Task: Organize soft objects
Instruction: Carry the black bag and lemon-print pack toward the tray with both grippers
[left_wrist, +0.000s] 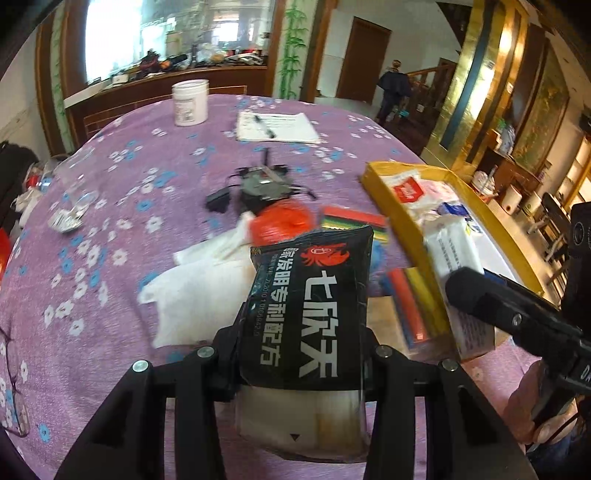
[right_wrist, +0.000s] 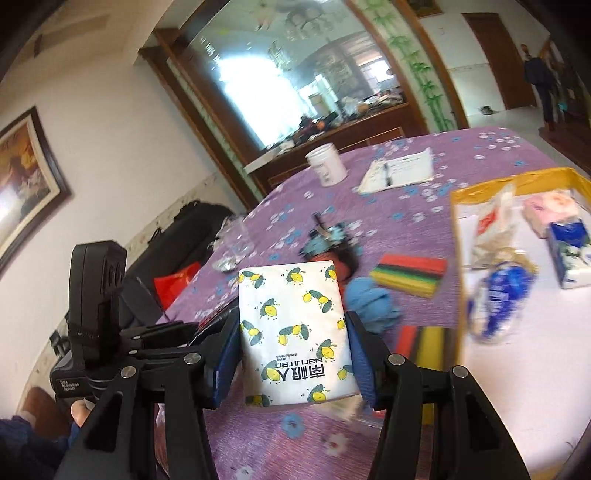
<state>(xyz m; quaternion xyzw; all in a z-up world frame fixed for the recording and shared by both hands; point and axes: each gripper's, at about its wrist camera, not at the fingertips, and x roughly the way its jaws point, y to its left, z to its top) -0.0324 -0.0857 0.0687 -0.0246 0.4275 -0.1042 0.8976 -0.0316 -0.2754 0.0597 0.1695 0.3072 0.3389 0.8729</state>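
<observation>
The left gripper (left_wrist: 303, 354) is clamping a black pouch (left_wrist: 310, 306), and the right gripper (right_wrist: 291, 354) is clamping a lemon-print tissue pack (right_wrist: 291, 332). Both things are hanging above the purple tabletop (left_wrist: 110, 229), not touching it.

The yellow tray (left_wrist: 399, 206) is lying at 2 o'clock from the black pouch, and it is already holding several soft packs: a white pack (left_wrist: 454, 254), a pink one (right_wrist: 550, 210) and a blue-and-white one (right_wrist: 569, 254). So I judge that the task is partly done. Outside the tray some things are waiting: a white cloth (left_wrist: 199, 288), an orange net (left_wrist: 284, 221), a blue cloth (right_wrist: 369, 299) and two striped sponge stacks (right_wrist: 410, 273). The two held packs are probably the next to go in.

The black pouch is pointing its long axis to 12 o'clock, away from the camera, a little tilted to 1 o'clock. The tissue pack is also standing with its long axis toward 12 o'clock, and its printed face is turned to the camera.
</observation>
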